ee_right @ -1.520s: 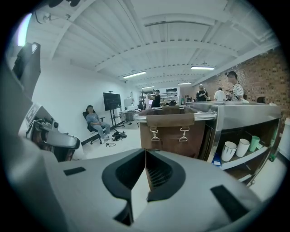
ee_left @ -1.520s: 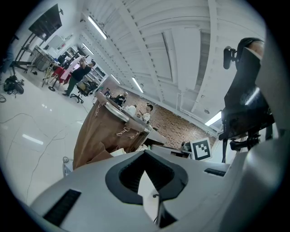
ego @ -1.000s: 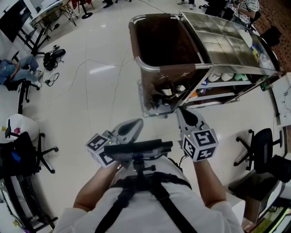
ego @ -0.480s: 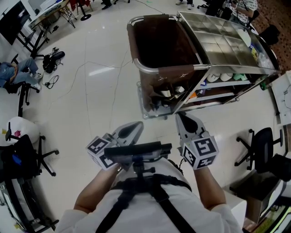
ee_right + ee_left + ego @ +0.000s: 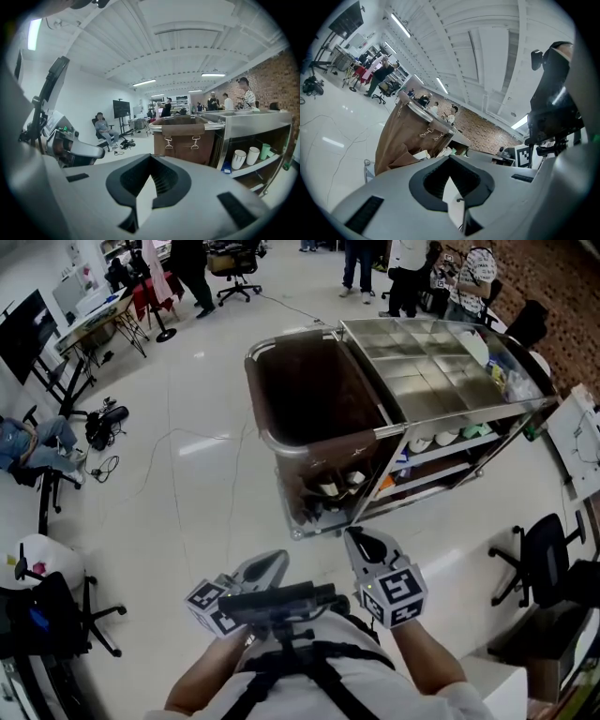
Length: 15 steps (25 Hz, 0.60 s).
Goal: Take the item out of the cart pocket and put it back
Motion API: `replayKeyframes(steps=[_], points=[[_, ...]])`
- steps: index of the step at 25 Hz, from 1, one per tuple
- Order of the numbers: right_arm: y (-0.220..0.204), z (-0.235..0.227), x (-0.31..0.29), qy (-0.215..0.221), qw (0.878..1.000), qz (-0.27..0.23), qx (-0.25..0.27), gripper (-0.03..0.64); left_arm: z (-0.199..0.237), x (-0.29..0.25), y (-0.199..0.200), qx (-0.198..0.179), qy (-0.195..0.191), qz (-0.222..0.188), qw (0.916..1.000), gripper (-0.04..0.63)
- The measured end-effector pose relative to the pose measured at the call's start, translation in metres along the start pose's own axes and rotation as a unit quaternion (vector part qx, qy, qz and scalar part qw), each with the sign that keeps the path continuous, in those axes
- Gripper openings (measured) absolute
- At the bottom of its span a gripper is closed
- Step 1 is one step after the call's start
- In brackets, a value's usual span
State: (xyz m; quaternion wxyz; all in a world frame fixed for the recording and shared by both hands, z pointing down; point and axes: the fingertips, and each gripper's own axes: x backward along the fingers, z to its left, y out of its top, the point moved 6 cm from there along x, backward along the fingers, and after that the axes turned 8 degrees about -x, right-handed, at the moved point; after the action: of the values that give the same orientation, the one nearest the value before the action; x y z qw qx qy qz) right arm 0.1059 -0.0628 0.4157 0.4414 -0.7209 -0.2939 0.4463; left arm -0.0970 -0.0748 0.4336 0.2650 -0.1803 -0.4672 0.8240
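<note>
The steel cart (image 5: 441, 362) carries a brown bag (image 5: 309, 399) on its near end. Low on that end, a pocket (image 5: 333, 486) holds a few pale items. My left gripper (image 5: 272, 563) and right gripper (image 5: 361, 542) hover side by side in front of my chest, a short way from the cart, both pointing at it. Both are shut with nothing between the jaws. The left gripper view has the left gripper (image 5: 450, 173) aimed toward the bag (image 5: 401, 140). In the right gripper view, the right gripper (image 5: 149, 171) faces the bag (image 5: 180, 136) with its two buckles.
Cups (image 5: 246, 157) stand on the cart's lower shelf. Office chairs stand at my left (image 5: 47, 615) and right (image 5: 544, 549). A cable (image 5: 169, 442) lies across the white floor. People (image 5: 403, 268) stand beyond the cart, and one person (image 5: 37, 442) sits at the far left.
The cart now sits farther from me and higher in the head view. Both grippers have dropped lower in that view, away from the pocket. Their jaws stay shut.
</note>
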Motion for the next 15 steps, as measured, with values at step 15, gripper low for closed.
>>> replayKeyframes(steps=[15], points=[[0.01,0.0,0.004,0.0,1.0,-0.014,0.012,0.0,0.0,0.001,0.006,-0.018,-0.004,-0.006,0.9998,0.003]])
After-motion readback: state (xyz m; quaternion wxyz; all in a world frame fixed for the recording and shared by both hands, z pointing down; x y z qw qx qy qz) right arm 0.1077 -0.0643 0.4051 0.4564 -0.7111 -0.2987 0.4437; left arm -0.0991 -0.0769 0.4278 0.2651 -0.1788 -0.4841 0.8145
